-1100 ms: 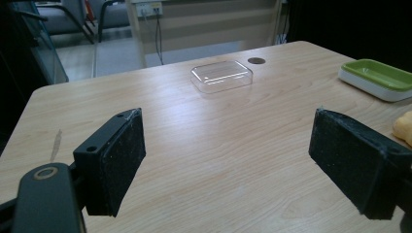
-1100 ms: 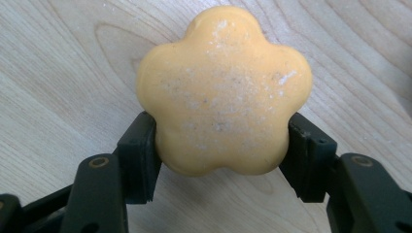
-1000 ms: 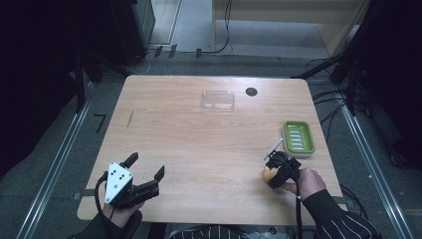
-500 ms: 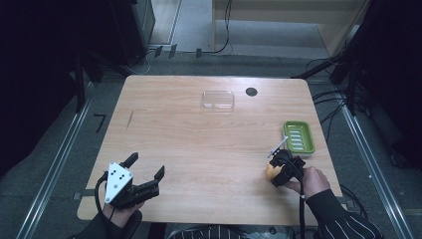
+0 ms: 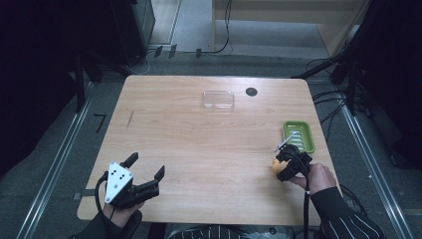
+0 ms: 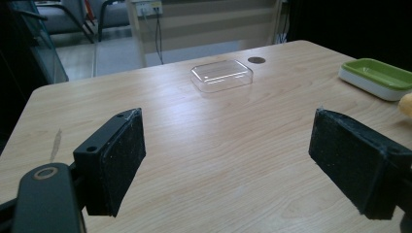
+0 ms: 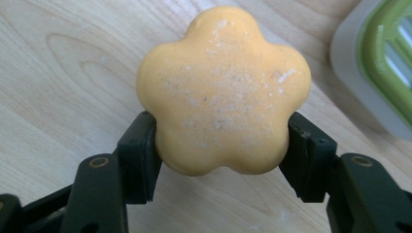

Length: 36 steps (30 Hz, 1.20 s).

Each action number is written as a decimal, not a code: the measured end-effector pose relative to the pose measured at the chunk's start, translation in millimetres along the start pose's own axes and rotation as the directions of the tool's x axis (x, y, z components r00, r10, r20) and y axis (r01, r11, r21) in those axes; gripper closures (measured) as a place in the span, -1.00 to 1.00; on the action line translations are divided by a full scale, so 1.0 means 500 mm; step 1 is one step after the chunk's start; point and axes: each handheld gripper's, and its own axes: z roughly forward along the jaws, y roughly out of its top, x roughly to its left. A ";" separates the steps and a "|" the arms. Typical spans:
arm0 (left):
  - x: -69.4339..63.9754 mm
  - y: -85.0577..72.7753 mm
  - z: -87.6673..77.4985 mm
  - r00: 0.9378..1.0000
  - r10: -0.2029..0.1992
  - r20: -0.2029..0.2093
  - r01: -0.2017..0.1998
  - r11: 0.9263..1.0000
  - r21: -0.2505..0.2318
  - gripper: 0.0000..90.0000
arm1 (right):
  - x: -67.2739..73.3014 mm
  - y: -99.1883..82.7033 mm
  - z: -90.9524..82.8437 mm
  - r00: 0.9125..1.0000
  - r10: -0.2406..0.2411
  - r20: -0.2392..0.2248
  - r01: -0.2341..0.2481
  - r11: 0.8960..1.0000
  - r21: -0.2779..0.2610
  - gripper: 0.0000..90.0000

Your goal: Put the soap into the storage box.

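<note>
Claw work runs across a wooden worktop (image 5: 199, 149), taken from the person's left side over to the right. Left claw (image 5: 147, 174) sits low at the near left corner of the worktop, held in a hand, its grey three-cornered plate on top; its jaws stand wide apart with nothing between them, and in the left gripper view bare wood shows between the two black pads (image 6: 116, 160). Well ahead of that claw, toward the far edge, lies a clear plastic lid (image 5: 218, 100), and just beyond it to the right a small dark round hole (image 5: 251, 91) in the board. Right claw (image 7: 221, 160) is at the near right side of the worktop, jaws clamped on an orange flower-shaped soap (image 7: 223, 92), one pad pressing each side of it. The soap juts out past the jaw tips over the wood. Just ahead of this claw and slightly to its right rests a green soap dish (image 5: 298, 136), near the soap but apart from it.
</note>
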 end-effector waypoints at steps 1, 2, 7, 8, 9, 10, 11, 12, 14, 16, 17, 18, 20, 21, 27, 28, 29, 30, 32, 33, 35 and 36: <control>0.000 0.000 0.000 1.000 0.000 0.000 0.000 1.000 0.000 -0.70 | -0.003 0.000 -0.001 1.000 -0.002 0.004 0.002 1.000 -0.001 -0.12; 0.000 0.000 0.000 1.000 0.000 0.000 0.000 1.000 0.000 -0.70 | -0.005 0.000 -0.001 1.000 0.001 0.004 -0.001 1.000 -0.001 -0.12; 0.000 0.000 0.000 1.000 0.000 0.001 0.000 1.000 0.000 -0.70 | -0.011 0.000 -0.001 1.000 0.007 0.011 -0.007 1.000 0.003 -0.12; 0.000 0.000 0.000 1.000 -0.001 0.000 0.001 1.000 -0.001 -0.70 | -0.012 0.000 -0.001 1.000 0.011 0.011 -0.011 1.000 0.003 -0.12; 0.000 0.000 0.000 1.000 0.000 0.000 0.000 1.000 0.000 -0.70 | -0.013 0.000 -0.001 1.000 0.013 0.012 -0.013 1.000 -0.003 -0.12; 0.000 0.000 0.000 1.000 0.001 0.000 -0.001 1.000 0.001 -0.70 | -0.013 0.001 -0.001 1.000 0.013 0.014 -0.013 1.000 0.000 -0.12; 0.000 0.000 0.000 1.000 0.000 0.002 0.000 1.000 -0.001 -0.70 | -0.015 0.001 -0.002 1.000 0.013 0.015 -0.013 1.000 -0.005 -0.12; 0.001 0.000 0.001 1.000 -0.002 0.002 0.002 1.000 -0.001 -0.70 | -0.016 0.001 -0.003 1.000 0.015 0.014 -0.015 1.000 -0.002 -0.12; 0.001 0.000 0.001 1.000 -0.002 0.001 0.002 1.000 0.001 -0.70 | -0.018 0.001 -0.003 1.000 0.015 0.016 -0.015 1.000 -0.005 -0.12; 0.000 0.000 0.000 1.000 0.000 0.002 0.000 1.000 0.000 -0.70 | -0.021 0.002 -0.004 1.000 0.018 0.017 -0.018 1.000 -0.007 -0.12; 0.000 0.000 0.000 1.000 -0.001 0.000 0.001 1.000 -0.001 -0.70 | -0.023 0.002 -0.007 1.000 0.022 0.017 -0.021 1.000 -0.013 -0.12; 0.000 0.000 0.000 1.000 -0.001 0.001 0.001 1.000 -0.001 -0.70 | -0.024 0.002 -0.008 1.000 0.025 0.019 -0.024 1.000 -0.014 -0.12; -0.001 0.000 0.001 1.000 0.001 0.002 -0.001 1.000 0.001 -0.70 | -0.025 0.002 -0.010 0.999 0.028 0.021 -0.028 0.999 -0.018 -0.12; -0.001 0.000 0.001 1.000 0.001 0.002 -0.001 1.000 0.001 -0.70 | -0.025 0.002 -0.010 0.999 0.028 0.021 -0.028 0.999 -0.018 -0.12; 0.000 0.000 0.000 1.000 -0.001 0.001 0.001 1.000 0.001 -0.70 | -0.037 0.001 -0.022 0.998 0.047 0.031 -0.046 0.998 -0.035 -0.12; 0.001 0.000 0.001 1.000 -0.002 0.001 0.002 1.000 0.000 -0.70 | -0.040 0.001 -0.024 0.998 0.049 0.037 -0.048 0.998 -0.040 -0.12; 0.000 0.000 0.000 1.000 -0.001 0.001 0.001 1.000 -0.001 -0.70 | -0.041 0.001 -0.027 0.998 0.056 0.038 -0.055 0.998 -0.036 -0.12; 0.000 0.000 0.000 1.000 -0.001 0.001 0.001 1.000 -0.001 -0.70 | -0.041 0.001 -0.027 0.998 0.056 0.038 -0.055 0.998 -0.036 -0.12; 0.000 0.000 0.000 1.000 0.000 0.000 0.000 1.000 0.001 -0.70 | -0.050 0.000 -0.031 0.997 0.067 0.041 -0.065 0.997 -0.050 -0.12; 0.000 0.000 0.000 1.000 0.000 0.001 0.000 1.000 0.000 -0.70 | -0.052 0.000 -0.032 0.997 0.070 0.045 -0.067 0.996 -0.050 -0.12; -0.001 0.000 0.000 1.000 0.001 0.002 -0.001 1.000 0.000 -0.70 | -0.056 0.001 -0.034 0.996 0.073 0.042 -0.071 0.996 -0.051 -0.12; -0.001 0.000 0.000 1.000 -0.001 0.001 0.001 1.000 0.000 -0.70 | -0.059 0.001 -0.034 0.996 0.075 0.043 -0.073 0.996 -0.058 -0.12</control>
